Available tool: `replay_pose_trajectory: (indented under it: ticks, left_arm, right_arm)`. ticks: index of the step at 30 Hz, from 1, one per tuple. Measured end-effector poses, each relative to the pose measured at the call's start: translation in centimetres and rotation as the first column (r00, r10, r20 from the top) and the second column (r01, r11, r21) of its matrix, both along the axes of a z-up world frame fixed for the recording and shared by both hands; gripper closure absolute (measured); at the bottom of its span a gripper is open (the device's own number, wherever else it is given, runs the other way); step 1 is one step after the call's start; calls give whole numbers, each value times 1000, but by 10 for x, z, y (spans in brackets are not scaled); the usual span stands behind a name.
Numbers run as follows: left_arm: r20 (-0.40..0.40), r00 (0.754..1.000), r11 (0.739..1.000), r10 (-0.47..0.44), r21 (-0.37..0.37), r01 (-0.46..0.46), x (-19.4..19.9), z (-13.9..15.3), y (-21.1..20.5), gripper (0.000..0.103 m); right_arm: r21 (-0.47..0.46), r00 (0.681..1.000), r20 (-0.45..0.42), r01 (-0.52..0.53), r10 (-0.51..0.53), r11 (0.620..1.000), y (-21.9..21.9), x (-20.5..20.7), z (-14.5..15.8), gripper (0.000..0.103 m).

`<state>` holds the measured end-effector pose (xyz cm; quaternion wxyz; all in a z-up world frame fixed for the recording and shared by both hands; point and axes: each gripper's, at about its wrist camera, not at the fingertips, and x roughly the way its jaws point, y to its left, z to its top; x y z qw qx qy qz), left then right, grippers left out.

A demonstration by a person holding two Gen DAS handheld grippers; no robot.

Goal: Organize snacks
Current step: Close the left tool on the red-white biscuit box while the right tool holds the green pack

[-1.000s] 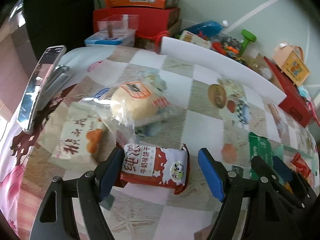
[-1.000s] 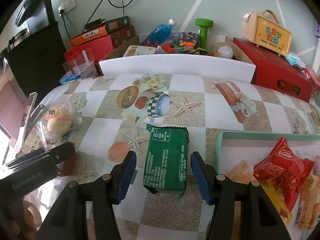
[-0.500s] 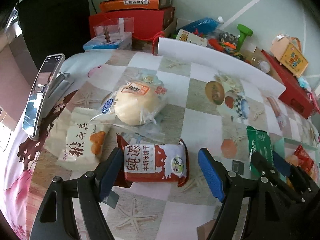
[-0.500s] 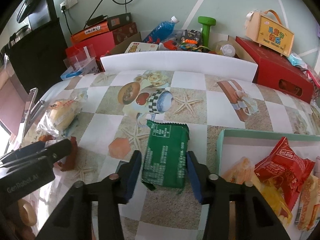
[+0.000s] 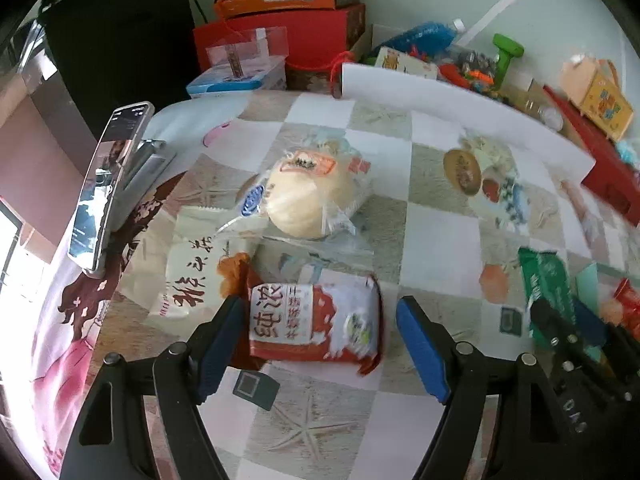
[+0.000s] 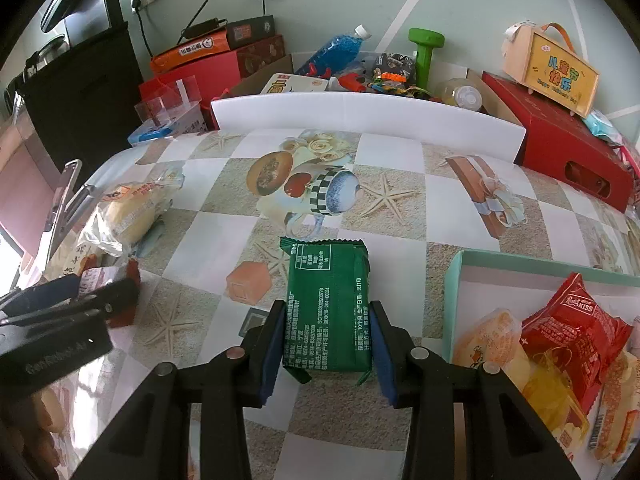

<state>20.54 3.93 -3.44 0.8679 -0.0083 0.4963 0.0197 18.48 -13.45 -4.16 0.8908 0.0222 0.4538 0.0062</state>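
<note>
My right gripper (image 6: 326, 350) is shut on a green snack packet (image 6: 330, 300) that lies on the table, pads pressing both long sides. My left gripper (image 5: 318, 344) is open around a red and white biscuit packet (image 5: 316, 322); the left pad touches its end, the right pad stands a little apart. A wrapped round bun (image 5: 310, 202) and a white snack bag (image 5: 188, 276) lie behind it. A mint-green tray (image 6: 456, 280) at the right holds several snacks, among them a red packet (image 6: 576, 332).
A phone on a stand (image 5: 108, 184) is at the table's left edge. A white foam board (image 6: 368, 114) runs along the back, with boxes, a blue bottle (image 6: 336, 50) and a green dumbbell (image 6: 424, 52) behind it. A red box (image 6: 560, 140) sits back right.
My right gripper has closed from open onto the green packet. My left gripper has moved forward so the biscuit packet lies deeper between its open fingers.
</note>
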Motion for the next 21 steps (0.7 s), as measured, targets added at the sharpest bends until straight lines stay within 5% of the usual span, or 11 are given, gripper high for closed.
replay_pose_trajectory:
  ticks: [9, 16, 21]
  left_arm:
    - [7, 999, 998, 45, 37, -45, -3, 4, 13, 23]
    - [-23, 1000, 1000, 12, 12, -11, 1, -8, 7, 22]
    - [-29, 999, 997, -28, -72, 26, 2, -13, 1, 22]
  right_arm:
    - [1, 1000, 0, 0, 0, 1000, 0, 0, 0, 61]
    - [1, 1000, 0, 0, 0, 1000, 0, 0, 0, 61]
    - [1, 1000, 0, 0, 0, 1000, 0, 0, 0, 61]
